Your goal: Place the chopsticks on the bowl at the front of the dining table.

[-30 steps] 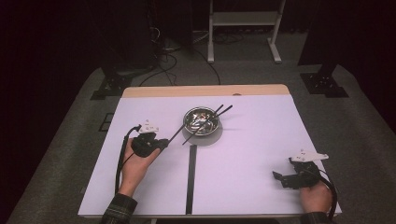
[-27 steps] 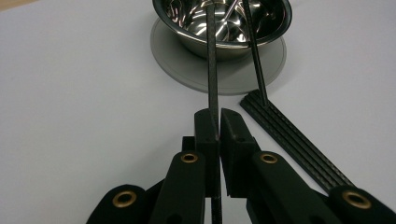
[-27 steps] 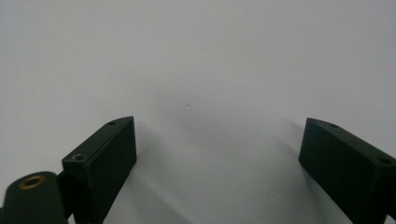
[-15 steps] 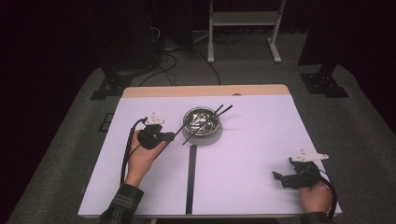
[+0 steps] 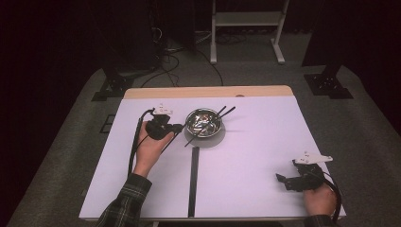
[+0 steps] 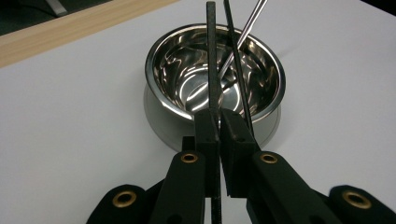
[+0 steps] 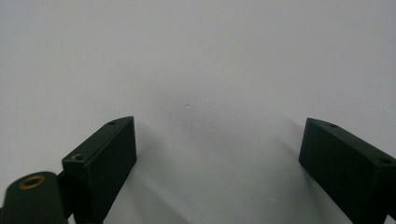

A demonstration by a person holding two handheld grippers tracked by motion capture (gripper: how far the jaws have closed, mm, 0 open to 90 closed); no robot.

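Observation:
A shiny steel bowl [image 5: 204,124] stands on the white table [image 5: 255,142], just behind its middle. My left gripper [image 5: 176,127] is at the bowl's left side. In the left gripper view its jaws are shut [image 6: 218,114] on a thin black chopstick [image 6: 211,60] that reaches out over the bowl [image 6: 177,70]. A second black chopstick [image 6: 236,60] and a silvery rod [image 6: 245,30] lean in the bowl beside it. My right gripper [image 5: 284,180] rests near the table's front right corner, and its jaws stand open [image 7: 217,140] over bare table.
A black stripe [image 5: 193,179] runs from the bowl toward the table's front edge. A wooden strip [image 5: 208,91] borders the far edge. Beyond the table, cables [image 5: 165,52] and a white stand [image 5: 246,28] sit on the dark floor.
My left hand has moved away from the front edge and rightward, closer to the bowl, still gripping the chopstick. The right hand has stayed put.

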